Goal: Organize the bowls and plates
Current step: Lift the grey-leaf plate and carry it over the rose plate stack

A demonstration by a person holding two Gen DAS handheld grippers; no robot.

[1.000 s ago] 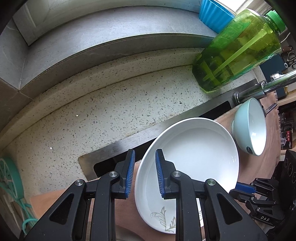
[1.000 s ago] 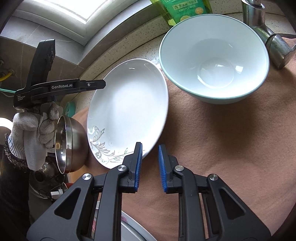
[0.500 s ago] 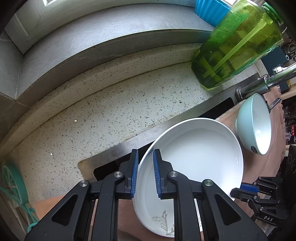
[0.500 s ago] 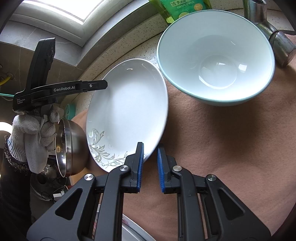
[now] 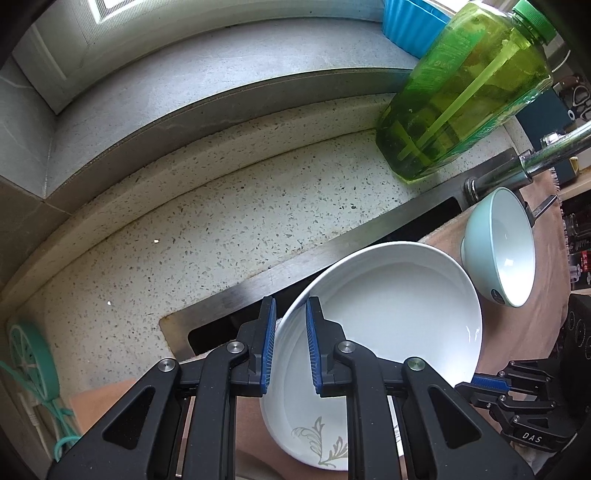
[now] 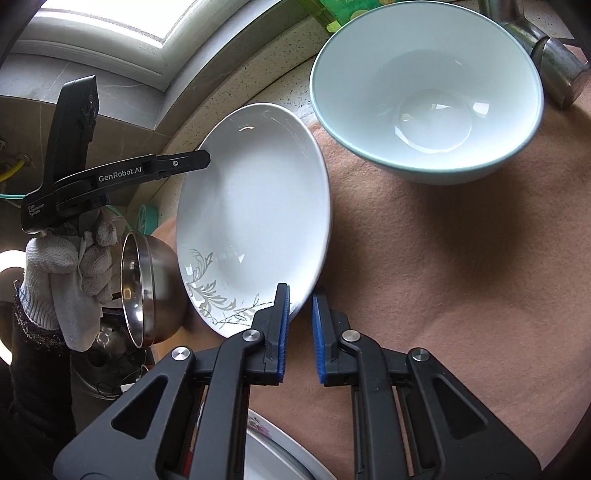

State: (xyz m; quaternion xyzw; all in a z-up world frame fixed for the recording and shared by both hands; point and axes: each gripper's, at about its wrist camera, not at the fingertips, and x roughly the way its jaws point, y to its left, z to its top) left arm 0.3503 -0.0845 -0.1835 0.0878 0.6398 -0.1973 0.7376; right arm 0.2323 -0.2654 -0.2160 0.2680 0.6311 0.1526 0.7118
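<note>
A white plate (image 5: 391, 325) with a grey leaf pattern is tilted up over the brown mat (image 6: 443, 277). My left gripper (image 5: 290, 347) is shut on its left rim. My right gripper (image 6: 299, 332) is shut on its opposite rim (image 6: 303, 295); the plate (image 6: 255, 206) fills the left of the right wrist view. The right gripper also shows in the left wrist view (image 5: 491, 382). A pale green bowl (image 6: 424, 92) stands upright on the mat beyond the plate, also in the left wrist view (image 5: 506, 247).
A steel bowl (image 6: 147, 284) sits left of the plate. A green bottle (image 5: 465, 88) and a blue tub (image 5: 410, 22) stand by the window ledge. A steel tap (image 5: 532, 162) rises behind the green bowl. Another plate's rim (image 6: 273, 450) lies under my right gripper. The sink edge (image 5: 236, 295) runs along the speckled counter.
Both grippers have closed on the plate's opposite rims. The plate has tilted up slightly, and the left view has shifted a little.
</note>
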